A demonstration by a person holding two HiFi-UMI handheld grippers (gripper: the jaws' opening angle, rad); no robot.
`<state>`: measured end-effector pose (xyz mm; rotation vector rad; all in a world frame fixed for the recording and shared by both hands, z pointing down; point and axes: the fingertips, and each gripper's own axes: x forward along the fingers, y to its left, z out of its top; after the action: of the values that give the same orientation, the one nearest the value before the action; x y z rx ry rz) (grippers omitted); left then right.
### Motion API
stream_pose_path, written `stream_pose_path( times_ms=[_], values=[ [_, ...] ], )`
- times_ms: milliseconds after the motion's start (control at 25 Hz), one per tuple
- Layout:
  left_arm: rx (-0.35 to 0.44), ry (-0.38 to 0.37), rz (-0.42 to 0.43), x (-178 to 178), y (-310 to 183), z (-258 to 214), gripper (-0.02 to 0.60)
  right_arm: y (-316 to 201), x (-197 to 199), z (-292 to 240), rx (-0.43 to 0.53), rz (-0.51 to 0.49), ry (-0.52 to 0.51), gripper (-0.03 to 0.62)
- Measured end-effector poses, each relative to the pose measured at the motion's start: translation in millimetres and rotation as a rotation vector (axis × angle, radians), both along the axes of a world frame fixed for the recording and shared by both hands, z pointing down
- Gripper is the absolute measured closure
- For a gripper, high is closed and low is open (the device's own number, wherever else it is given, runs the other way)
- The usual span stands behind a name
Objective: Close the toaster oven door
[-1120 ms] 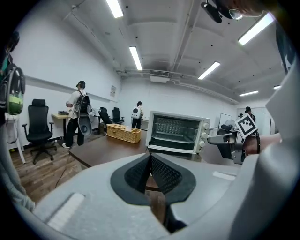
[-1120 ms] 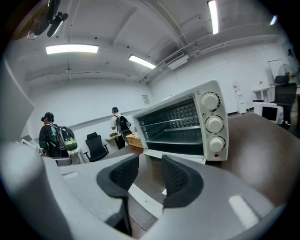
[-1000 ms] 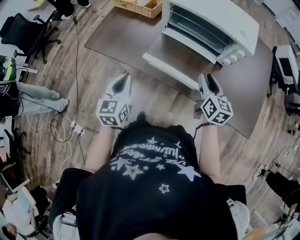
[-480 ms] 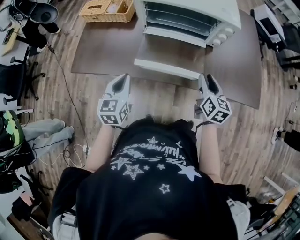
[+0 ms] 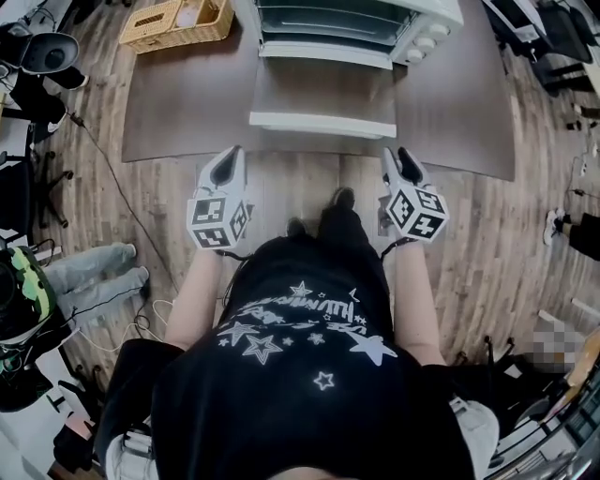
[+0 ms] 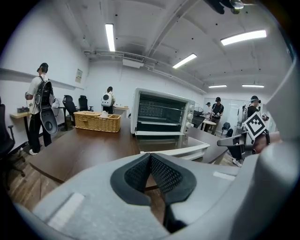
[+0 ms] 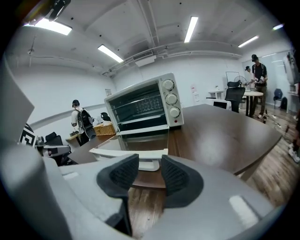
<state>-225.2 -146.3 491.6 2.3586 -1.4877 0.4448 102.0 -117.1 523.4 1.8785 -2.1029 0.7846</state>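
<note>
The white toaster oven (image 5: 349,19) stands on the brown table (image 5: 178,103), and its glass door (image 5: 323,94) hangs open, lying flat toward me. The door's white handle (image 5: 323,124) is at its near edge. My left gripper (image 5: 227,163) is shut and empty, held off the table's near edge, left of the handle. My right gripper (image 5: 401,159) is open and empty, just right of the handle's end. In the left gripper view the oven (image 6: 161,112) and door (image 6: 176,149) lie ahead to the right. In the right gripper view the handle (image 7: 129,153) shows just beyond the pads (image 7: 174,174).
A wicker basket (image 5: 178,21) sits on the table's far left corner. Office chairs (image 5: 37,56) and cables lie on the wood floor to the left. People stand at the back of the room (image 6: 40,105). The oven's knobs (image 7: 170,98) are on its right side.
The view has swung so the oven now lies straight ahead at the top. Both grippers keep their pose in front of me, now level with the table's near edge and the door handle.
</note>
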Motion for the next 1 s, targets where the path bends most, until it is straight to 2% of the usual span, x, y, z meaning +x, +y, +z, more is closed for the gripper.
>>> stream_pose_path(
  times_ms=[160, 400, 1000],
  values=[
    [0.0, -0.013, -0.014, 0, 1, 3, 0.572, -8, -10, 22, -0.039, -0.035, -0.011, 0.437],
    [-0.002, -0.042, -0.026, -4, 6, 7, 0.571, -22, -14, 49, -0.081, -0.032, 0.001, 0.448],
    [-0.029, -0.045, -0.043, -11, 7, 13, 0.571, -44, -11, 60, -0.089, 0.01, 0.039, 0.482]
  ],
)
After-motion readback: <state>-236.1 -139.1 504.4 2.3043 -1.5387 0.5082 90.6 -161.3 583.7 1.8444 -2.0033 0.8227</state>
